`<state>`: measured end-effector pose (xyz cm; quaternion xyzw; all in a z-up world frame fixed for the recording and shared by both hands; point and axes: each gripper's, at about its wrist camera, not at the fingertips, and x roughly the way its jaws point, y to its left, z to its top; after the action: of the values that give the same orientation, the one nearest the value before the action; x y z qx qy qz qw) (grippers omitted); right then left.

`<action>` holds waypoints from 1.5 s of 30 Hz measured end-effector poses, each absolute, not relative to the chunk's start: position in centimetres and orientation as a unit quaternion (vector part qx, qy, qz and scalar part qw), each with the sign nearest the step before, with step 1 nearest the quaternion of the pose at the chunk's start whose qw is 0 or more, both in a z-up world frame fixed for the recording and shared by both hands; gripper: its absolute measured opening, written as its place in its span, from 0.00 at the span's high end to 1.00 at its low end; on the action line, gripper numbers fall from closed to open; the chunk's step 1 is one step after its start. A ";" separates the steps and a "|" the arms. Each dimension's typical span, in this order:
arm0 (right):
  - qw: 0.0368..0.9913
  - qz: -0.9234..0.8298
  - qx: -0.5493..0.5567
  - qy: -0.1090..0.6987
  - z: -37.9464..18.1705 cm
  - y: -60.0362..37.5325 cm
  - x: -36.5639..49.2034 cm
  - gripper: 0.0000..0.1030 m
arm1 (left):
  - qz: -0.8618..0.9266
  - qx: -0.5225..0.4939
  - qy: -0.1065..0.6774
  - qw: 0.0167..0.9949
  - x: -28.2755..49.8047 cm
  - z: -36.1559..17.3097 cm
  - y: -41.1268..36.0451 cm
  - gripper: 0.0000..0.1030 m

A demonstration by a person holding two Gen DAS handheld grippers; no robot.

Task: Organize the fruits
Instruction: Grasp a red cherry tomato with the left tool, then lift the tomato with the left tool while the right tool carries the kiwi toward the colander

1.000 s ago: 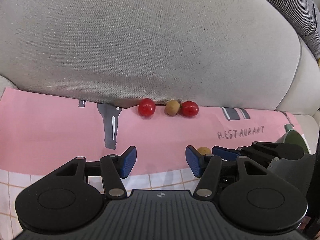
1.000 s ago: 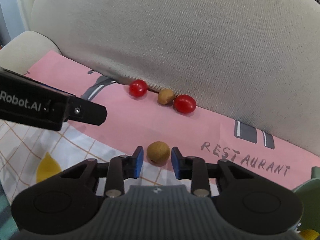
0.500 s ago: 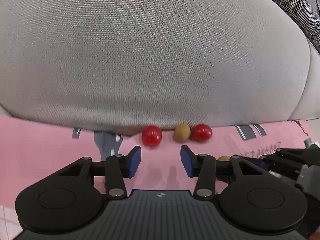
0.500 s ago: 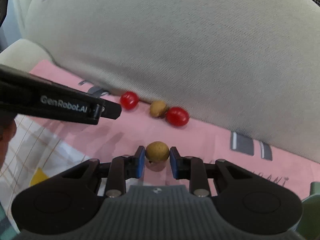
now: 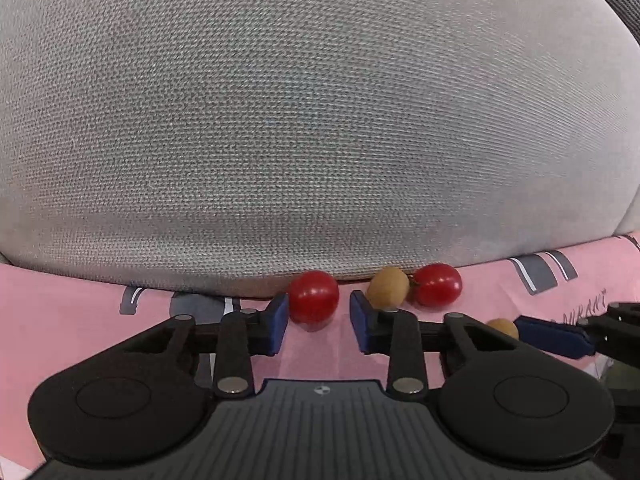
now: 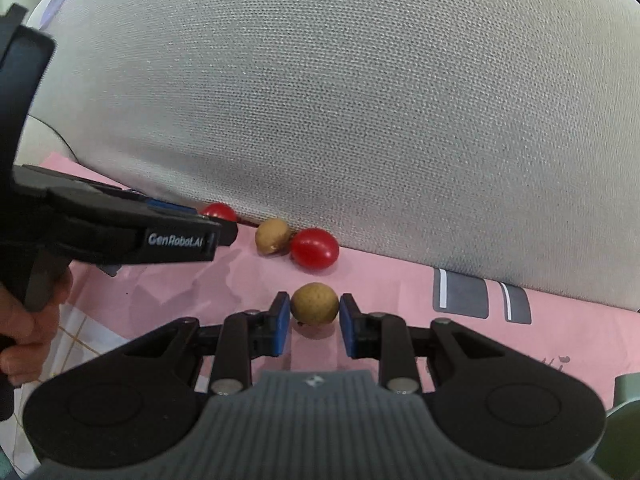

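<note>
My right gripper [image 6: 313, 319] is shut on a tan longan [image 6: 314, 303] and holds it just above the pink cloth [image 6: 384, 284]; it also shows in the left wrist view [image 5: 503, 326]. My left gripper [image 5: 318, 320] is open, its tips on either side of a red cherry tomato [image 5: 313, 296], which is not gripped. A second longan [image 5: 387, 287] and a second tomato [image 5: 437, 284] lie together to the right, against the cushion. In the right wrist view they are the longan [image 6: 273, 235] and tomato [image 6: 314, 248], with the first tomato [image 6: 218, 212] partly hidden.
A big grey cushion [image 5: 304, 120] rises right behind the fruits. The pink cloth carries grey road prints [image 6: 480, 295]. A green dish edge [image 6: 624, 408] shows at the lower right. A hand [image 6: 28, 320] holds the left gripper's handle.
My left gripper moved forward to the left tomato and its fingers came closer together. My right gripper closed on the longan and lifted it slightly off the cloth.
</note>
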<state>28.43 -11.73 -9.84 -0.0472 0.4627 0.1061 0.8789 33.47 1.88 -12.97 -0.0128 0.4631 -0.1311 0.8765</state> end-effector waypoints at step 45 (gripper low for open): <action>0.910 0.082 -0.033 0.405 -0.5 -19.1 13.3 0.77 | -0.248 -0.038 0.433 0.866 15.9 1.5 -4.4 0.80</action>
<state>13.35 -19.09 -0.51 -0.0329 0.4051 0.0824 0.9100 15.86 -4.42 1.54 -0.0375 0.4325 -0.2477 0.8661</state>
